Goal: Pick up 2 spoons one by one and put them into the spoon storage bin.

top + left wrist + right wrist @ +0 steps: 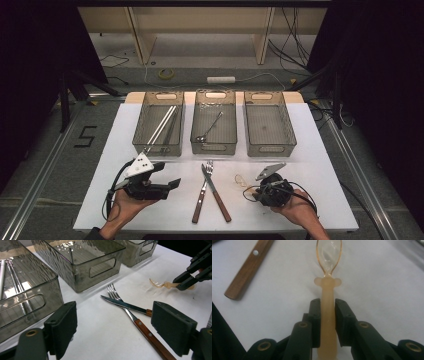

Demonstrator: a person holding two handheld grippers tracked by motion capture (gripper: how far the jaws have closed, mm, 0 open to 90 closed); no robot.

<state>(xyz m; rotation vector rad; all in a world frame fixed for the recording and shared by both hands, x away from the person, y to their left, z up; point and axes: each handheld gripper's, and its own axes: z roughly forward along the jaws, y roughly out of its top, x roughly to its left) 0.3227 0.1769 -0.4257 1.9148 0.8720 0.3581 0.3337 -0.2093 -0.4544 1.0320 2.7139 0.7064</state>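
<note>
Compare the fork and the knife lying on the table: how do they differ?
The fork ends in tines, while the knife has a flat pointed blade. The fork's steel neck passes under the knife's blade, so the knife lies on top where they cross. In the high view the fork's handle angles down-left and the knife's down-right. Both have brown wooden handles and rest untouched.

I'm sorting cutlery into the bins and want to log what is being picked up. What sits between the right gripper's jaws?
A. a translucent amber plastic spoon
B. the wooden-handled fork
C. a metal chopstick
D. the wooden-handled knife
A: in the right gripper view, the right gripper has both pads pressed against the handle of the translucent amber spoon, whose bowl points away over the white table.
</note>
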